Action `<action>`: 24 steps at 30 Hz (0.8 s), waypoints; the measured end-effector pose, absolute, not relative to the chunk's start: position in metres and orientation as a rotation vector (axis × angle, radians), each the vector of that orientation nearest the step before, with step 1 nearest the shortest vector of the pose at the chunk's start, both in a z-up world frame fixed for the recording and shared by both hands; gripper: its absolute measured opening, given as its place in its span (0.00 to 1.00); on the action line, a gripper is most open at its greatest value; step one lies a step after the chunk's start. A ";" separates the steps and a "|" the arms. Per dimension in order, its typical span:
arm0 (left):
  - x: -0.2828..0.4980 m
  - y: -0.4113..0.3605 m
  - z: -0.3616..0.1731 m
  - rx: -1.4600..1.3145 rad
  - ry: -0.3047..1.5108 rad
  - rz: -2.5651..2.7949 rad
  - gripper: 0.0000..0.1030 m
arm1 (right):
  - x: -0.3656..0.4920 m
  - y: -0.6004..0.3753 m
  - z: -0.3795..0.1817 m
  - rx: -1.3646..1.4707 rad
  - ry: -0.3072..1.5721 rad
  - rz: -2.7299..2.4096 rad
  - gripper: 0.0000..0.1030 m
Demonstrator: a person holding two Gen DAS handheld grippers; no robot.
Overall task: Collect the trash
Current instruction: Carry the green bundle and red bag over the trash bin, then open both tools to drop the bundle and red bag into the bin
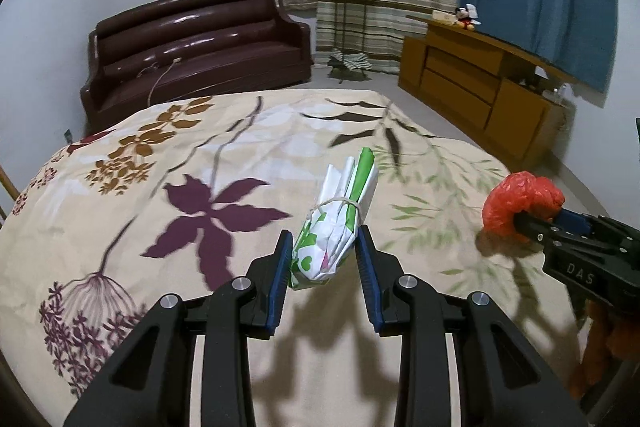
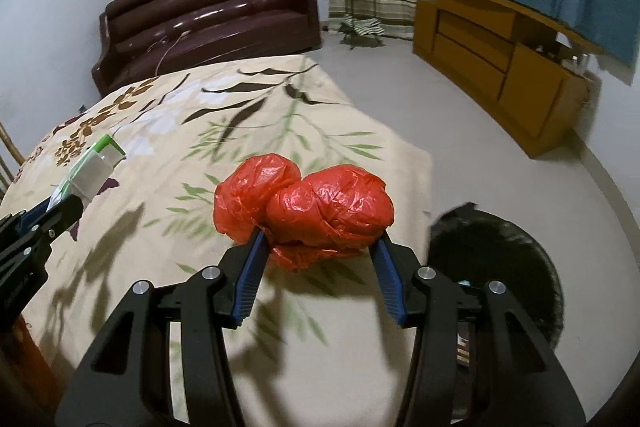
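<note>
left claw [image 1: 323, 247] grips paper bundle [image 1: 338, 223] above bed [image 1: 120, 167]

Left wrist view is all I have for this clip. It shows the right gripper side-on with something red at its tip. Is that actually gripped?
Observer: Yes. In the right wrist view, the right gripper has both pads pressed on a crumpled red plastic bag, lifted above the bedspread.
Operator: Is any bin in sight?
Observer: A dark round bin stands on the floor, right of the bed and near the red bag.
Operator: And my green-and-white bundle?
Observer: The right wrist view shows it sticking out of the left gripper, clear of the bed.
</note>
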State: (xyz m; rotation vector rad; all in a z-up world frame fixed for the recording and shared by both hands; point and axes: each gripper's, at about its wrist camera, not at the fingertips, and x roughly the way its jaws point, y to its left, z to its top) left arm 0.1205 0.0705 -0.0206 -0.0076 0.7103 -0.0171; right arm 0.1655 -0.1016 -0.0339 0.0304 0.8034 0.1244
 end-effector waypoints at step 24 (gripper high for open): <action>0.115 -0.095 -0.026 0.101 0.699 -0.300 0.32 | 0.123 -0.238 -0.046 0.123 0.788 -0.130 0.48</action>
